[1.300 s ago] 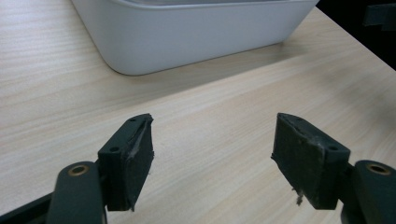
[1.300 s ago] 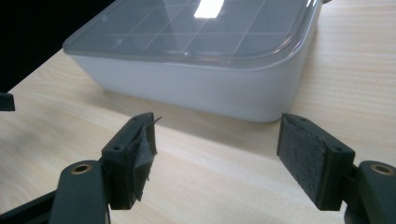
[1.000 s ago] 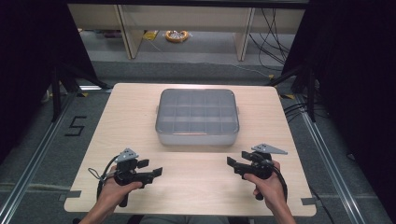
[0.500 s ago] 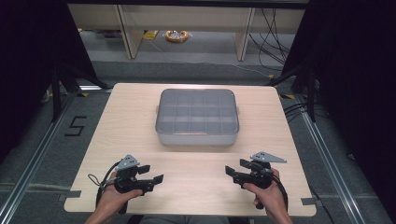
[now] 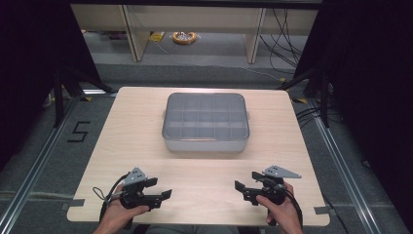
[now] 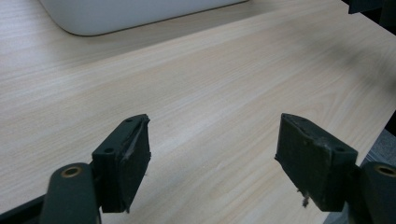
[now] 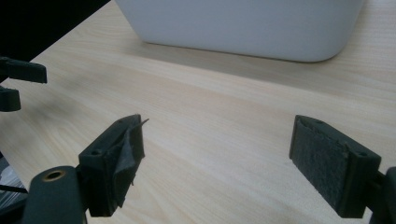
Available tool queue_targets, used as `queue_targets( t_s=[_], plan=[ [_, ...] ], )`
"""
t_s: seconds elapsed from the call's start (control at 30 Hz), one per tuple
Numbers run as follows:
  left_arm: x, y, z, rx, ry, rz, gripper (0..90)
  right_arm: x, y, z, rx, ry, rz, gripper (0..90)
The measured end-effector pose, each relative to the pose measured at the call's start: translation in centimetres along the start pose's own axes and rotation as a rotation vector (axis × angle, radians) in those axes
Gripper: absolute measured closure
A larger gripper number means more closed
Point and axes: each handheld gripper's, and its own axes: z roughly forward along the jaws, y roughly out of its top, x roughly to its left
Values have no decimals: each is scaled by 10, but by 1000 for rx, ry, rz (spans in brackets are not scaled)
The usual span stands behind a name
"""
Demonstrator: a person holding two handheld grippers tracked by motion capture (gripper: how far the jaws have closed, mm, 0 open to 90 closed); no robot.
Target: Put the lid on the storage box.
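A grey plastic box with a translucent lid and several compartments sits shut at the middle of the wooden table. My left gripper is held near the front left edge, open, with nothing between its jaws. My right gripper is held near the front right edge, also open and empty. The two point inward at each other. In the left gripper view the jaws stand wide over bare wood, and the box lies farther off. The right gripper view shows its jaws wide apart, with the box ahead.
Bare wood stretches between the box and the front edge. Metal rails run along both sides of the table on the floor. A coil of yellow cable lies on the floor beyond the table, and a taped "5" marks the floor at left.
Both hands have drawn their grippers back toward the table's front edge. Both stay open. The box has not moved.
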Motion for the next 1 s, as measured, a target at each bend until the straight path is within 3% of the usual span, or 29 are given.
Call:
queue_targets(
  t_s=[0.03,0.07,0.13,0.17,0.2,0.23,0.37,0.4,0.43,0.47,0.5,0.53,0.57,0.6,0.63,0.67,0.7,0.73,0.77,0.8,0.83,0.87,0.93,0.97,1.0],
  plan=[
    [-1,-1,0,-6,-1,-4,251,-3,-1,0,-1,-1,-37,189],
    [-1,-1,0,4,-1,11,249,0,-2,0,-13,-2,-11,190],
    [-3,-3,0,-2,-9,12,244,-2,-4,-1,-24,-1,-51,191],
    [-4,-3,0,2,-7,11,243,2,-6,-3,-6,-1,-11,192],
    [-4,-4,0,9,-9,21,241,1,-7,-2,-13,-2,-37,192],
    [-6,-5,1,1,-6,7,240,1,-9,-2,-23,7,-40,192],
    [-8,-9,-1,22,-12,20,238,2,-12,-6,-5,-16,-74,192],
    [-9,-9,-1,22,-10,22,238,4,-13,-6,-10,5,-73,192],
    [-10,-10,0,16,-14,21,237,6,-14,-6,-5,-12,-68,193],
    [-11,-11,0,19,-13,22,237,6,-15,-7,-4,2,-75,193],
    [-12,-12,-1,29,-15,34,237,5,-16,-8,-4,-10,-99,193],
    [-13,-12,-1,29,-16,32,237,9,-18,-9,2,4,-54,192],
    [-14,-13,-1,20,-17,31,237,11,-20,-10,9,7,-52,193],
    [-16,-14,-2,24,-11,31,237,9,-21,-10,4,-2,-96,193],
    [-16,-14,-2,34,-16,47,237,12,-23,-12,19,-9,-68,193],
    [-18,-16,-2,20,-21,34,237,10,-24,-11,13,-7,-111,193],
    [-18,-16,-3,33,-22,46,237,9,-25,-13,18,-12,-121,193],
    [-19,-17,-2,25,-26,37,237,13,-28,-13,24,2,-79,193],
    [-19,-18,-3,34,-29,50,237,10,-29,-12,25,0,-115,193],
    [-21,-19,-3,27,-30,35,237,11,-31,-14,35,0,-122,193],
    [-21,-19,-4,36,-28,45,237,12,-33,-13,29,24,-116,193],
    [-22,-19,-5,38,-30,49,237,14,-37,-16,50,15,-122,192],
    [-23,-21,-5,34,-32,43,236,15,-38,-16,40,17,-131,192],
    [-24,-22,-6,42,-30,48,236,20,-41,-17,64,24,-99,192],
    [-25,-23,-6,39,-31,43,237,18,-42,-18,64,16,-143,191]
  ],
)
